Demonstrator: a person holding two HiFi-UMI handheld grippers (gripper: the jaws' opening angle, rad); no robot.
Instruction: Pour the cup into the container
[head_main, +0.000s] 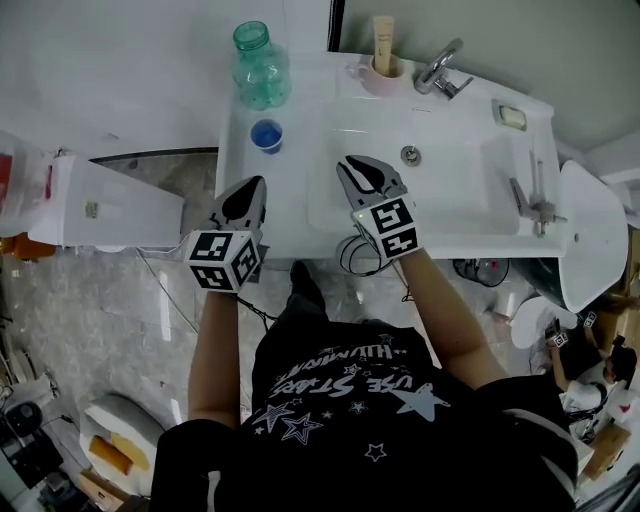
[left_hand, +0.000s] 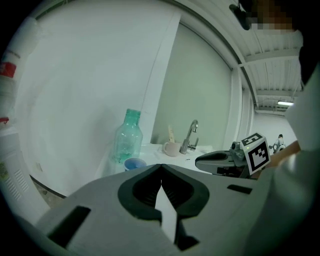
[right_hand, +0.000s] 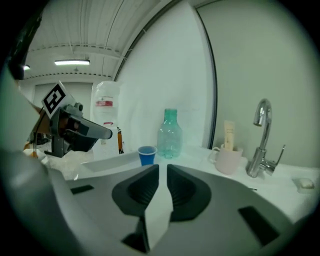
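A small blue cup (head_main: 266, 135) stands on the white sink counter (head_main: 235, 165), just in front of a clear green bottle (head_main: 261, 66). Both also show in the left gripper view, cup (left_hand: 134, 163) and bottle (left_hand: 127, 137), and in the right gripper view, cup (right_hand: 146, 155) and bottle (right_hand: 170, 134). My left gripper (head_main: 260, 183) hovers at the counter's front edge, short of the cup, its jaws touching and empty (left_hand: 161, 167). My right gripper (head_main: 347, 165) is over the basin's near left corner, with a narrow gap between its jaws and nothing in it (right_hand: 163, 167).
A pink mug (head_main: 380, 75) with a tube in it and a chrome faucet (head_main: 440, 65) stand at the back of the basin (head_main: 450, 190). A soap dish (head_main: 508, 115) sits at the right. A white ledge (head_main: 120, 210) lies left of the counter.
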